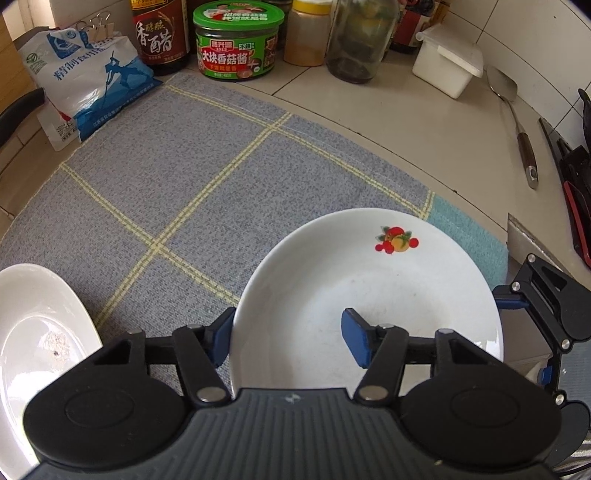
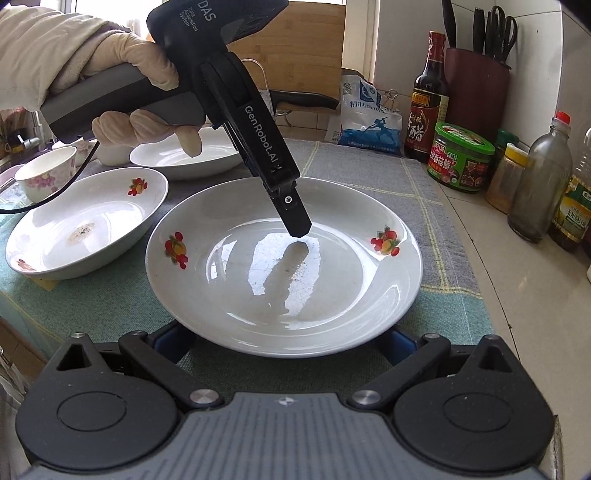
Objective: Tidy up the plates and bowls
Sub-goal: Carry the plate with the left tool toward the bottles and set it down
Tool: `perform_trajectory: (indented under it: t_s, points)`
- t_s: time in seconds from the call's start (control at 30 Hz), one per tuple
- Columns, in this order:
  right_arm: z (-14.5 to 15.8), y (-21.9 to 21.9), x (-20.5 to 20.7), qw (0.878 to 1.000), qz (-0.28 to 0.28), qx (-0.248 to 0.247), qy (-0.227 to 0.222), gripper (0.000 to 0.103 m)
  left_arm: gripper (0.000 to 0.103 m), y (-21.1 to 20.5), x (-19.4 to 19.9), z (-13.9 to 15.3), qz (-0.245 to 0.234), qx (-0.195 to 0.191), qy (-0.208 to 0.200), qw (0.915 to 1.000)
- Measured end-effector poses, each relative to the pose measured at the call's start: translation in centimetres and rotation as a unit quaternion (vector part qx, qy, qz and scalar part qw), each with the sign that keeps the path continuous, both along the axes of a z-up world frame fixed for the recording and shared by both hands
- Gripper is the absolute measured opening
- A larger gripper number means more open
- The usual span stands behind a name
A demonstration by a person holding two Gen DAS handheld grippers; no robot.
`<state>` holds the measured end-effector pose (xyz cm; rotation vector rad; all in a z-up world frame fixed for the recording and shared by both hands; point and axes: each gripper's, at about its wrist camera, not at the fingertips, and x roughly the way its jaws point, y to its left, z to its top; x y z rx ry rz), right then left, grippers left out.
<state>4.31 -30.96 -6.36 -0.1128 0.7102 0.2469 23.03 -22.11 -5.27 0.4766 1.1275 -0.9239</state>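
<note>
A white plate with fruit prints [image 1: 369, 288] [image 2: 284, 266] lies on a blue-grey checked cloth [image 1: 184, 166]. My left gripper [image 1: 289, 336] points down over its far-left rim, open. One pad is outside the rim and the other hangs inside over the plate's floor, not pressing. In the right wrist view one of its fingers [image 2: 295, 218] hovers just above the plate. My right gripper [image 2: 285, 343] stands open and wide at the plate's near rim, its pads partly hidden under that rim. A second fruit plate [image 2: 88, 229] [image 1: 37, 332] with a dried stain sits to the left. A plain white plate [image 2: 184, 155] is behind it.
A flowered cup [image 2: 48, 173] stands far left. A salt bag [image 1: 88, 81], vinegar bottle [image 1: 160, 33], green-lidded jar [image 1: 238, 44], other jars and a white lidded box [image 1: 447, 62] line the back. A spatula [image 1: 513, 122] lies at the right, near a knife block [image 2: 476, 85].
</note>
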Motion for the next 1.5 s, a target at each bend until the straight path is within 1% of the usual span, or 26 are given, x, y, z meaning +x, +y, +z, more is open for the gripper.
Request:
perform_trajectory:
  t_s: [0.2,0.4,0.77,0.97,1.17,1.5]
  points:
    - [0.4,0.1,0.2,1.0,0.002,-0.004,0.005,0.103,0.059,0.1,0.1,0.0,0.003,-0.001,-0.001,1.0]
    - [0.9,-0.3,1.0,1.0,0.006,-0.012,0.007,0.103,0.059,0.1,0.3,0.8,0.005,-0.014,-0.011,0.9998]
    - [1.2,-1.9,4.4,0.999,0.029,-0.029,-0.001,0.103,0.059,-0.9,3.1,1.4,0.035,-0.034,-0.025,0.9985]
    - [1.0,-3.0,6.7,0.999,0.04,-0.032,0.0,0.103,0.059,-1.7,4.7,0.8,0.044,-0.034,-0.034,0.9979]
    - [0.6,-4.1,8.7,0.999,0.043,-0.031,0.01,0.103,0.059,-2.8,6.4,0.0,0.052,-0.034,-0.034,0.9975]
    - [0.0,-5.7,10.7,0.998,0.038,-0.036,0.02,0.103,0.059,-4.6,8.1,-1.1,0.047,-0.035,-0.04,0.9975]
